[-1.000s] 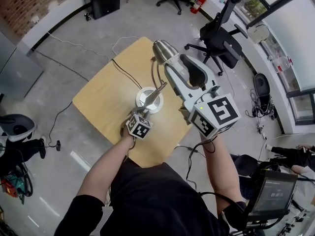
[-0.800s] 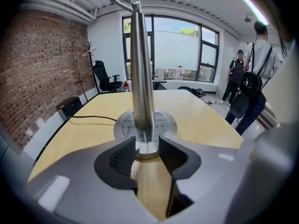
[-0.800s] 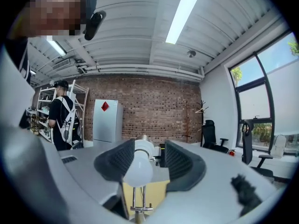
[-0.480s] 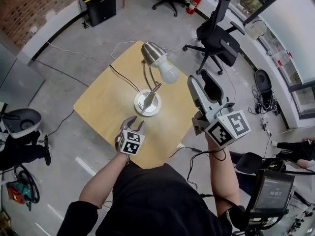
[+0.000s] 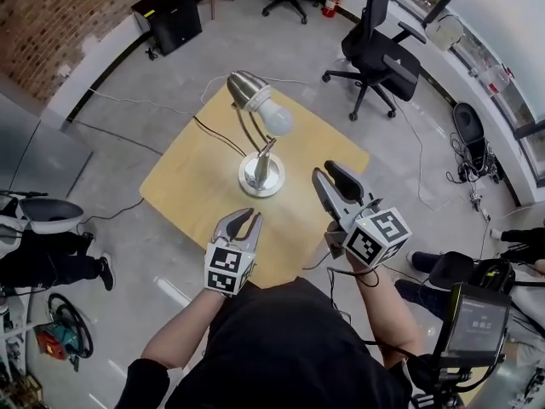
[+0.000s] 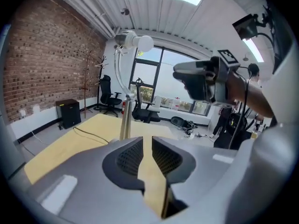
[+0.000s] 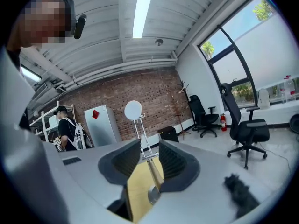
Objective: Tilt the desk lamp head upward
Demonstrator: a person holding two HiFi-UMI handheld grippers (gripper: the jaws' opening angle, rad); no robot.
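Note:
The silver desk lamp (image 5: 261, 175) stands on the yellow table (image 5: 187, 181). Its shade (image 5: 243, 88) sits atop the thin arm with the white bulb (image 5: 274, 119) bare and facing right. Both grippers hang near the table's front edge, clear of the lamp. My left gripper (image 5: 244, 218) has just been closing; a narrow gap remains with nothing in it. In the left gripper view the lamp shade (image 6: 133, 41) rises beyond the left gripper (image 6: 147, 141). My right gripper (image 5: 330, 175) has also been closing and is open and empty. The right gripper (image 7: 149, 148) frames the bulb (image 7: 133, 110) far ahead.
A black cable (image 5: 213, 130) runs off the table's back. Office chairs (image 5: 379, 45) stand behind on the right, a black box (image 5: 169, 14) at back left. A person (image 7: 65, 127) and a white cabinet (image 7: 100, 122) stand by the brick wall.
My right gripper left the lamp shade and drew back and down. My left gripper came off the lamp's base and rose toward me. Its jaws opened wide, then narrowed.

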